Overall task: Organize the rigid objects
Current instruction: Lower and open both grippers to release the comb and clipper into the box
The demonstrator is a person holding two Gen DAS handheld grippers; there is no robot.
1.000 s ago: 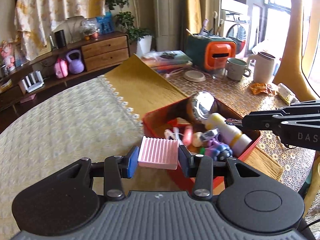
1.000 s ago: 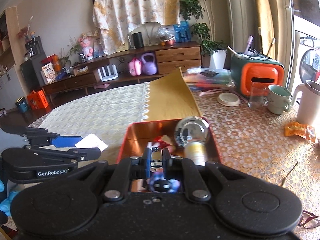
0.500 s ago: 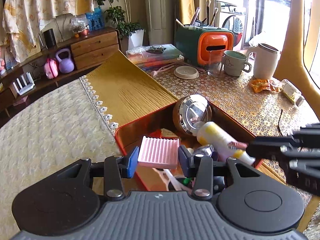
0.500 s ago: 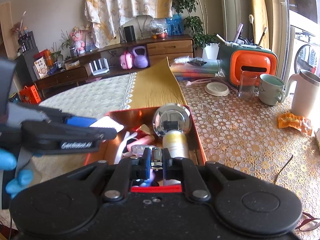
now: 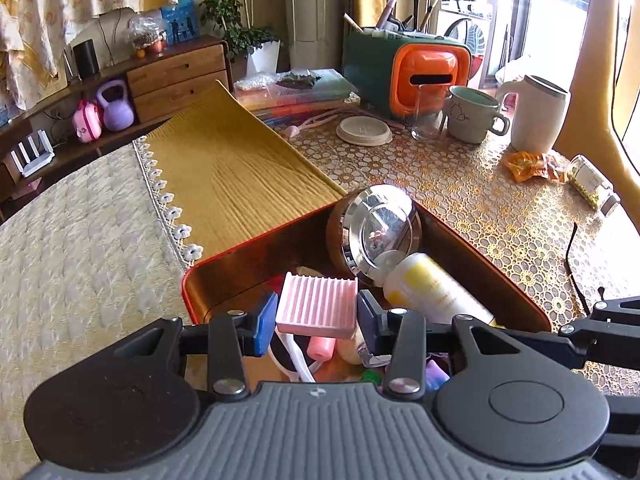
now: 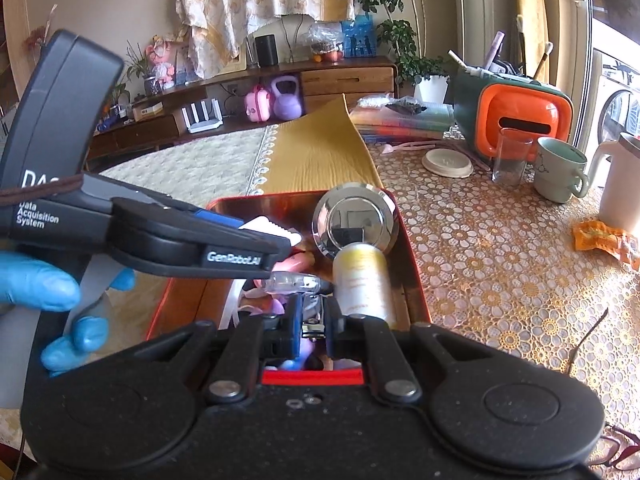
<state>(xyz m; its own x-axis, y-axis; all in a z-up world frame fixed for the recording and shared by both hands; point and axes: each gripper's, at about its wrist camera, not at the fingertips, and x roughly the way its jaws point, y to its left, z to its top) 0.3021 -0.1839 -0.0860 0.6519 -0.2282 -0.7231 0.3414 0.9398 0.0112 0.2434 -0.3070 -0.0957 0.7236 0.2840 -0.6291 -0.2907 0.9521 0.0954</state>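
Since a second before, the left gripper (image 5: 316, 322) had carried the pink ridged block (image 5: 317, 306) from beside the red tin (image 5: 188, 280) to above its near left part, and the right gripper (image 6: 312, 326) had sunk toward the tin's near end. The left jaws were partly open, their blue pads pressing on the block's two sides and holding it clear of the clutter beneath. The right jaws were closed tight on a small metal nail clipper (image 6: 311, 320), just above the toys at the near edge. Inside the tin, a round chrome lid (image 5: 378, 228) leaned in the far right corner, with a yellow-and-white bottle (image 5: 432, 288) lying against it. A blue-gloved hand (image 6: 52, 292) gripped the left tool's handle.
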